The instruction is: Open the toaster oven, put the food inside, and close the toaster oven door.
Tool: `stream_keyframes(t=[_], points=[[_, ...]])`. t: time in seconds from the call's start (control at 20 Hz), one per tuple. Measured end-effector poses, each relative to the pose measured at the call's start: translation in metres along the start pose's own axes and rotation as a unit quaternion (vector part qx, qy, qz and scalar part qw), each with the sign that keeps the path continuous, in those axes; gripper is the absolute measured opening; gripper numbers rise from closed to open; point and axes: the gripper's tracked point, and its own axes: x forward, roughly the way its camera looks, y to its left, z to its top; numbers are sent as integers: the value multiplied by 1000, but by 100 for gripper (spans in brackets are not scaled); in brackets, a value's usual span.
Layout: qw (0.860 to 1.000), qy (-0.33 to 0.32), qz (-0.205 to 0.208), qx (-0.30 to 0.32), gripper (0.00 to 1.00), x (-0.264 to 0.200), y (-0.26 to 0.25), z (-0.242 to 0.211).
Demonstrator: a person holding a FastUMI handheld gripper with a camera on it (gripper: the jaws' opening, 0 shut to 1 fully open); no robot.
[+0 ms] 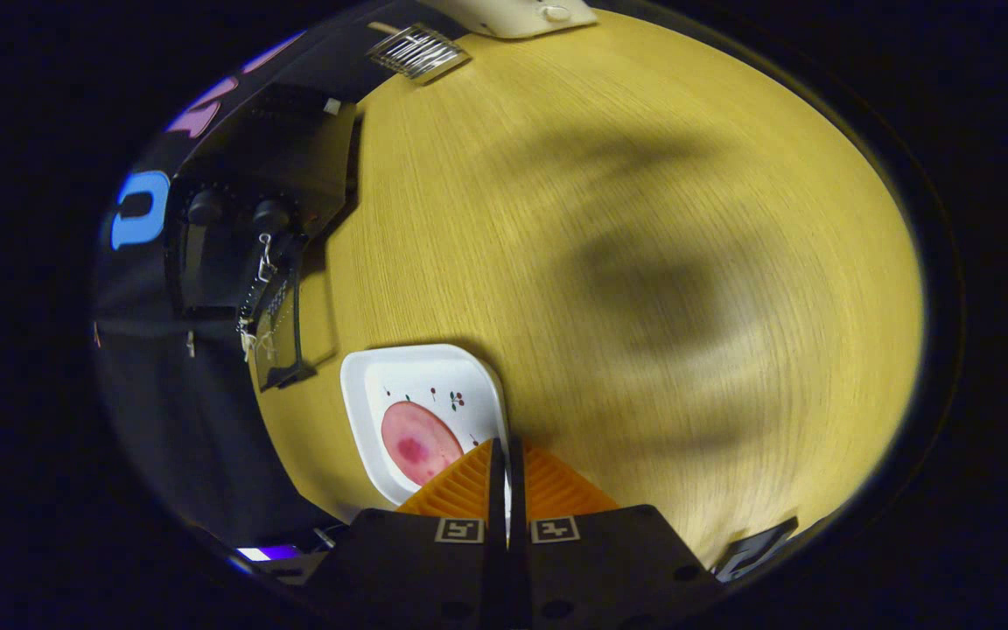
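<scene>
My gripper (506,455) has its fingers pressed almost together, only a thin slit between them, nothing held. Just ahead, at about eleven o'clock from the tips, sits the white plate (423,411) on the wooden table (644,262), its right rim partly under my left finger. A round pink slice of food (416,442) lies on it, with small cherry prints nearby. Farther off at ten o'clock stands the black toaster oven (250,227), door hanging open. No readable writing. Beyond, at twelve o'clock, a wire rack (418,51) lies on the table's far edge.
</scene>
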Motion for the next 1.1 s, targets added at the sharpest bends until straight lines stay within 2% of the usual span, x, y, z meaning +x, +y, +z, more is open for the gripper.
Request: stream_keyframes(t=[0.2, 0.5, 0.65, 0.75, 0.8, 0.95, 1.1], points=[[994, -3, 63, 87, 5, -3, 7, -12], [981, -61, 115, 142, 5, -25, 28, -17], [966, -91, 173, 170, 5, -44, 73, -28], [952, -86, 218, 198, 5, -47, 110, -37], [949, -86, 227, 201, 5, -43, 124, -40], [955, -109, 196, 196, 5, -15, 151, -41], [943, -131, 213, 217, 5, -4, 193, -28]])
